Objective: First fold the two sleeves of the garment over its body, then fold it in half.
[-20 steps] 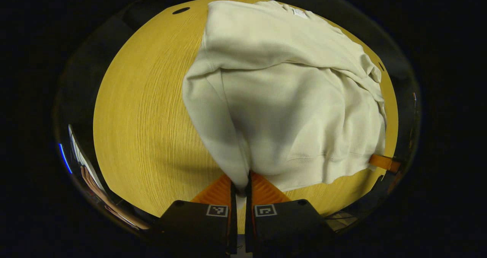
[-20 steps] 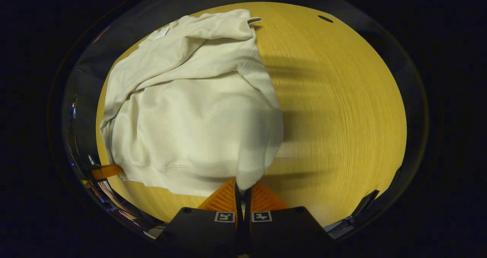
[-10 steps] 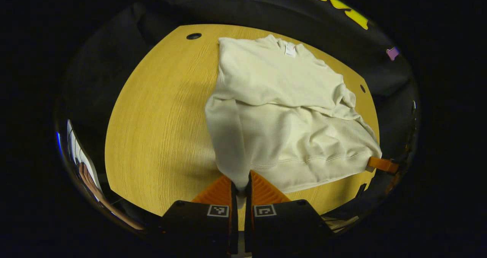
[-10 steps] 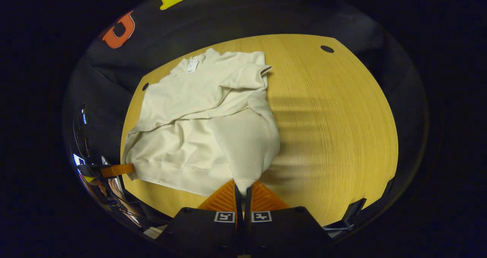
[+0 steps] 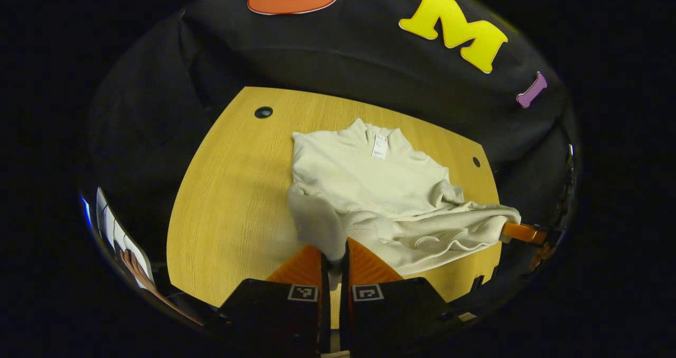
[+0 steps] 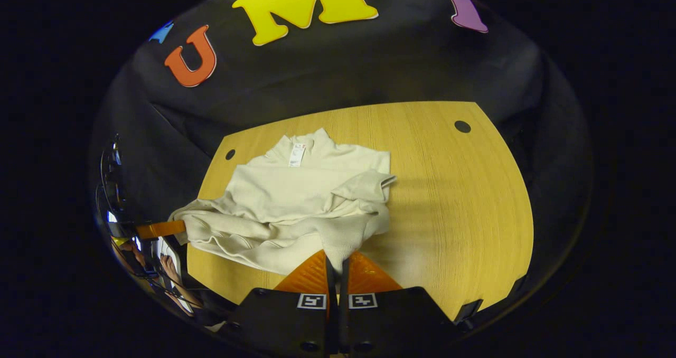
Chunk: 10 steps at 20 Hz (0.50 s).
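Garment [image 5: 369, 189] hem in both grippers

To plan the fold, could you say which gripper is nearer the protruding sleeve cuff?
Right; right gripper clamps hem near the sleeve cuff, left gripper holds the opposite corner.

Table [image 5: 232, 189] [image 6: 465, 189]: light wooden top with fine straight grain running front to back; far edge straight, far corners cut at an angle.
Round hole, left gripper view [image 5: 263, 112]: dark, in the table near its far left corner.
Small hole, left gripper view [image 5: 476, 161]: dark, in the table near its far right edge.
Round hole, right gripper view [image 6: 462, 126]: dark, in the table near its far right corner.
Small hole, right gripper view [image 6: 230, 154]: dark, in the table near its far left corner.
Black cloth wall [image 5: 338, 67] [image 6: 338, 67]: hangs behind the table's far edge, creased, reaching down past the table's sides.
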Tool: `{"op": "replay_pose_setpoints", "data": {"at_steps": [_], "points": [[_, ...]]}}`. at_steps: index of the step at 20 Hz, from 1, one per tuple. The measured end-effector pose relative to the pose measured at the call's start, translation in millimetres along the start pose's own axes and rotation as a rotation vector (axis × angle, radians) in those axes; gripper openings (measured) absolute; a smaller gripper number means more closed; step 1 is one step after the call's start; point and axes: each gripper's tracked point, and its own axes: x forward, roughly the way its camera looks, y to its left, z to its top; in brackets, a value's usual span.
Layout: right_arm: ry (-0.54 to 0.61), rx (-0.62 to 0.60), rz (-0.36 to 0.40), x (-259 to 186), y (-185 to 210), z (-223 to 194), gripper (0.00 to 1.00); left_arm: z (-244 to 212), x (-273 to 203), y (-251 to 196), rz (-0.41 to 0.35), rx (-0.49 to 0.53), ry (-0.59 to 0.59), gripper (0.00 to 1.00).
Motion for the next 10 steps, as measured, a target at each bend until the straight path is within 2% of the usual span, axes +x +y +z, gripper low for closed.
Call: {"op": "replay_pose_setpoints", "data": {"at_steps": [1,2,3,5,7,10], "points": [[-0.013,0.003,0.003,-2,-2,17,0.01,37,1,-1,-0.002,-0.003,-0.009,0.09],[-0.024,0.011,0.005,-2,-1,34,0.01,37,28,3,-0.004,-0.008,-0.017,0.1],[-0.03,0.019,0.007,2,1,49,0.0,76,34,4,-0.003,-0.01,-0.023,0.09],[-0.031,0.033,0.0,20,7,73,0.01,113,67,6,-0.008,-0.025,-0.026,0.09],[-0.02,0.046,-0.01,49,8,90,0.0,136,105,5,-0.011,-0.055,-0.027,0.1],[0.005,0.084,-0.026,96,5,111,0.0,137,173,17,0.002,-0.09,-0.004,0.1]]}}
